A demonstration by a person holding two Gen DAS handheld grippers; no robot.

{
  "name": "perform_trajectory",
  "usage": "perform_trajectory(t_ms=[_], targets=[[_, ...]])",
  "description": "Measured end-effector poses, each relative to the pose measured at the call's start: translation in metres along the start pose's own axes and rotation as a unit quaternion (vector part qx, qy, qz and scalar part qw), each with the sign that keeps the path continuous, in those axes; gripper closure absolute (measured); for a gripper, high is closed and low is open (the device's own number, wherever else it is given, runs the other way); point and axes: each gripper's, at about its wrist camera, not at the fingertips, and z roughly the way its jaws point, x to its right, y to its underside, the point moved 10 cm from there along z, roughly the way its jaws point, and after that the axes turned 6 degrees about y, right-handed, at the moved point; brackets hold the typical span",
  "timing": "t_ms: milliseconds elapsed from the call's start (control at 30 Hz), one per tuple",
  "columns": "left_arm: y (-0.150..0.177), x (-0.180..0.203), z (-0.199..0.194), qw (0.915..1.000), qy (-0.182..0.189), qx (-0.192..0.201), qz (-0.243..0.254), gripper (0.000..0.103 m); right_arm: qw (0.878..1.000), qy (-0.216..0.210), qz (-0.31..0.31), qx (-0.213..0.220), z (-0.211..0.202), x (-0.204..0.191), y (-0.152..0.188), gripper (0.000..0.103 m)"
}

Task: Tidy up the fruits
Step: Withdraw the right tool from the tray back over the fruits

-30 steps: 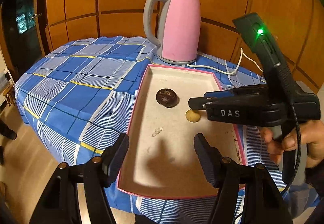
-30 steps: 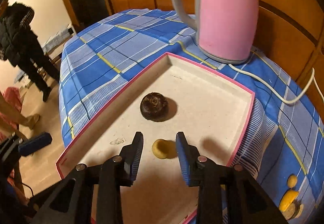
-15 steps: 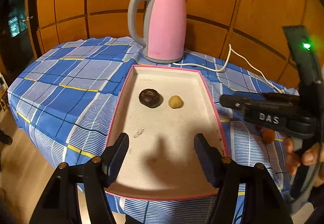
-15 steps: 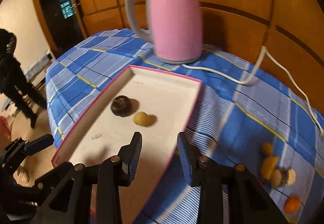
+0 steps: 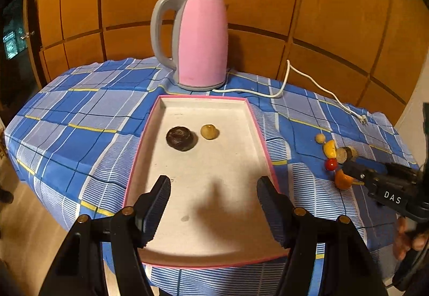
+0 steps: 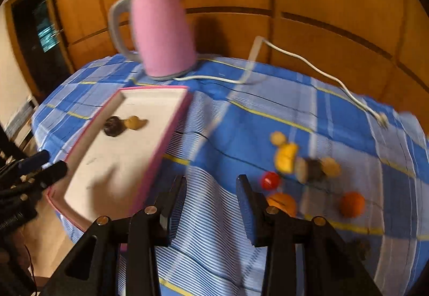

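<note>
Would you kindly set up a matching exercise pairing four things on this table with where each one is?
Things:
1. dark round fruit
2. pink kettle
3. red ball-shaped fruit
4. left tool

Places:
A. on the cloth, right of the tray
B. behind the tray's far edge
C. inside the tray, beside a tan fruit
D. open, over the tray's near end

Pairs: 1-C, 2-B, 3-A, 4-D
</note>
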Motion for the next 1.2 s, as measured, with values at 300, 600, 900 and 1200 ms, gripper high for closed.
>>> perform_trajectory(t_ms=[300, 600, 900, 1200], targets=[[0.004, 0.01, 0.001, 0.9999, 0.007, -0.002, 0.011, 0.036, 0.998, 0.042, 0.035, 0.001, -0.009, 0.035, 0.021, 0.064], [0.014, 0.014, 0.008, 0.9996, 0.011, -0.017, 0.02, 0.036, 0.997, 0.064, 0.039, 0.013, -0.015, 0.038, 0.031, 0.064], [0.008, 0.017, 0.0, 0.9993, 0.016, -0.007, 0.033, 0.035, 0.997, 0.073, 0.031, 0.019, -0.017, 0.039, 0.03, 0.064], [0.006, 0.026, -0.002, 0.9985, 0.029, -0.002, 0.047, 0.035, 0.995, 0.087, 0.039, 0.021, -0.023, 0.052, 0.027, 0.064]])
